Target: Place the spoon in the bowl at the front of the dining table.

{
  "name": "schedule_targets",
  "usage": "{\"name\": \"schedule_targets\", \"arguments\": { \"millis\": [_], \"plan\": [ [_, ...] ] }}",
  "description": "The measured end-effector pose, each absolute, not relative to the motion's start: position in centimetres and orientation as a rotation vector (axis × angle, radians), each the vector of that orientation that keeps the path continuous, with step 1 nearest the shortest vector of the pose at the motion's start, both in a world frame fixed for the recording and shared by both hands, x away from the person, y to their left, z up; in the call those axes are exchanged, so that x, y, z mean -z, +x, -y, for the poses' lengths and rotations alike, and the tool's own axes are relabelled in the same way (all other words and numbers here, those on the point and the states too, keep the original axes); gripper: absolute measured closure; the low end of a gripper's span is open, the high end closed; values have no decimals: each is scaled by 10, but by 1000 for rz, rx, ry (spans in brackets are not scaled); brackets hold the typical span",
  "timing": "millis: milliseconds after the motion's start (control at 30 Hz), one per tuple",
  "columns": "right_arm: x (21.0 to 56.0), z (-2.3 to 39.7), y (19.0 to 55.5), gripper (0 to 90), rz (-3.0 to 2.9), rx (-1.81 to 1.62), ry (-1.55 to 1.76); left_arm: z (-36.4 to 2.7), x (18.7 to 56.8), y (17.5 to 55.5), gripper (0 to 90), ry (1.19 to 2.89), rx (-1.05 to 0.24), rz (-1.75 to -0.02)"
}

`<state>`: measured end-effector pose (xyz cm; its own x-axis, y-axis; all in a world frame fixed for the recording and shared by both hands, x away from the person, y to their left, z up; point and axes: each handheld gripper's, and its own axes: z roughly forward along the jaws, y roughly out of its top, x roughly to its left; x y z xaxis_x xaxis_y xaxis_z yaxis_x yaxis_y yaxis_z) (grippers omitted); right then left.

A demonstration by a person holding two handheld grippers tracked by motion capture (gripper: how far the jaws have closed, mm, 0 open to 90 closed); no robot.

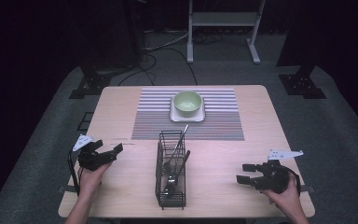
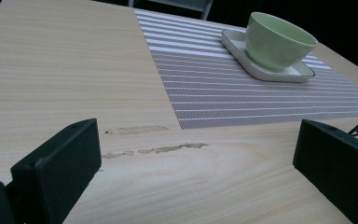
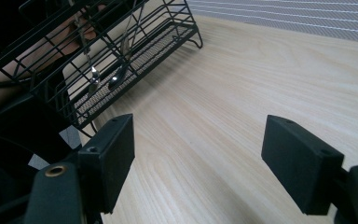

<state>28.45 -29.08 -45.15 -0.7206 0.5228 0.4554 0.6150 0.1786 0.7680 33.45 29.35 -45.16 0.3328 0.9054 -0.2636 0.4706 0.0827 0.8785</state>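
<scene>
A black wire cutlery basket (image 1: 170, 172) stands at the front middle of the table, with metal utensils (image 1: 175, 158) leaning inside. Behind it a light green bowl (image 1: 187, 102) rests on a white square plate (image 1: 187, 116), on a striped placemat (image 1: 189, 114). My left gripper (image 1: 106, 153) hovers left of the basket, open and holding nothing. To the basket's right is my right gripper (image 1: 245, 173), also open and holding nothing. In the left gripper view the bowl (image 2: 279, 41) is far ahead to the right. In the right gripper view the basket (image 3: 116, 56) is upper left.
The wooden table (image 1: 121, 100) stands on grey carpet, with black stands at its back corners and a white frame (image 1: 223, 21) behind. Worn marks (image 2: 154, 148) show on the tabletop ahead of the left gripper.
</scene>
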Motion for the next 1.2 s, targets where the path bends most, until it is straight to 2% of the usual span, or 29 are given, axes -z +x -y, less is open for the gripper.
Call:
{"name": "schedule_targets", "arguments": {
  "millis": [1200],
  "plan": [
    [421,254,298,245,2311,1584,-998,-294,451,333,0,1544,-523,-1294]
  ]
}}
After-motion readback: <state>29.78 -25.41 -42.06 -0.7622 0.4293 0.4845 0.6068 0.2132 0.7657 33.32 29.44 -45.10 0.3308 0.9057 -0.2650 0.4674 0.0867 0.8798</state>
